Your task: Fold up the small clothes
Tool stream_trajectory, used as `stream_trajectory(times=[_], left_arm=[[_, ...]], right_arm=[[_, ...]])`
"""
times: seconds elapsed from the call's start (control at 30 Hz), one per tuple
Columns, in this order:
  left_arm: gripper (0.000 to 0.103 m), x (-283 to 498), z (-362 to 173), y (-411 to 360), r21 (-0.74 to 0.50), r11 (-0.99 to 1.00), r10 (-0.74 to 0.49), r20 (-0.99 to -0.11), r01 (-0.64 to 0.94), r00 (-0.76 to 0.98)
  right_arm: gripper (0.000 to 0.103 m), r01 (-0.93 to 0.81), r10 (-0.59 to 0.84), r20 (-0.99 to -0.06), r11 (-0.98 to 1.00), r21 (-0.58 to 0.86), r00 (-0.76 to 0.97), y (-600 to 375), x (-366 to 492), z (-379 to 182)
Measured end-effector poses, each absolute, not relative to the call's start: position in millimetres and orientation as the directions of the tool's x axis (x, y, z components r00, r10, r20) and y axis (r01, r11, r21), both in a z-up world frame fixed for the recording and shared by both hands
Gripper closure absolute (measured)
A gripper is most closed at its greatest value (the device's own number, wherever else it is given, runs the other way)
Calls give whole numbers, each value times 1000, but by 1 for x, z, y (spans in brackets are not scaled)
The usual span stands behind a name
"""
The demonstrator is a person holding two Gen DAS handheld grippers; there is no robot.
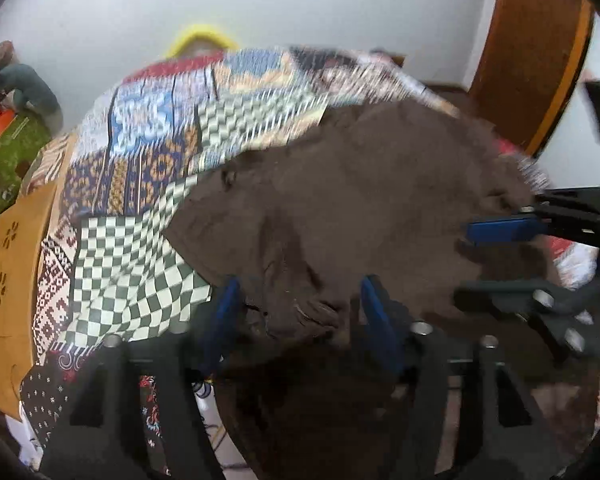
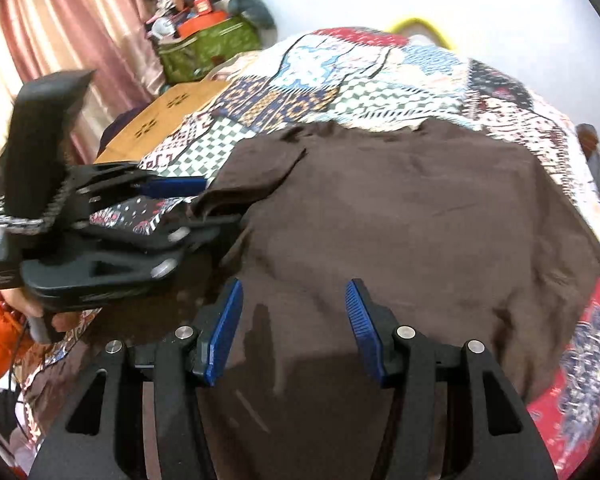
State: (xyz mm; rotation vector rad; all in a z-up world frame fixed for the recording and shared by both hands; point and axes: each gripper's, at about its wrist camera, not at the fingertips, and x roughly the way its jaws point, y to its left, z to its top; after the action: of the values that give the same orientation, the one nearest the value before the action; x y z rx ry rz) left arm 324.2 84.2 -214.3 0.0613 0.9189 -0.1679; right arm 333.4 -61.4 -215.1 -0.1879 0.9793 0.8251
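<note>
**Brown garment spread on patchwork bedcover, both grippers over its near edge**

The brown garment lies spread across a patchwork bedcover, covering most of the near half of the bed. Its far edge shows a neckline notch and a short sleeve folded at the left side, as seen from the right wrist. In the left wrist view the cloth appears rumpled, with a bunched fold near the lower centre; that view is motion-blurred.

The right gripper hangs over the near edge of the garment with its blue pads spread apart and nothing between them; only flat cloth shows in the gap. The left gripper also has its blue pads spread wide, with the bunched fold lying between them; contact with the pads cannot be confirmed. In the right wrist view the left gripper lies on its side at the garment's left sleeve area, and the cloth edge sits at its fingertips.

A wooden board with flower cut-outs adjoins the bed's far-left side. Beyond it stands a green bag piled with items, beside pink curtains. A yellow hoop shows behind the bed against a white wall. A brown door stands at right.
</note>
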Motion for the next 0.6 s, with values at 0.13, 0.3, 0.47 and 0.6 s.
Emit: stream_trajectory(times=[0.13,0.3,0.47,0.6], left_arm=[[35,308,-183,99,-53,991,-120,-754,122,646],[34,304,-178,137,-68,998,-51,-752,-1,657],[34,318,-223,158,-78,996,-35,-823,-52,567],[34,321,-253,158,-135,990,-95,-848,-39,522]], right_arm=[[53,-683,548,-774,698,214,318,-66,336,-200],[53,-680,585,-747,689,251,317,-52,344,-193],[53,-682,583,-757,683,260,296,-14,369,-204],[53,-663,572,-775,694,282,270,14,401,-220]])
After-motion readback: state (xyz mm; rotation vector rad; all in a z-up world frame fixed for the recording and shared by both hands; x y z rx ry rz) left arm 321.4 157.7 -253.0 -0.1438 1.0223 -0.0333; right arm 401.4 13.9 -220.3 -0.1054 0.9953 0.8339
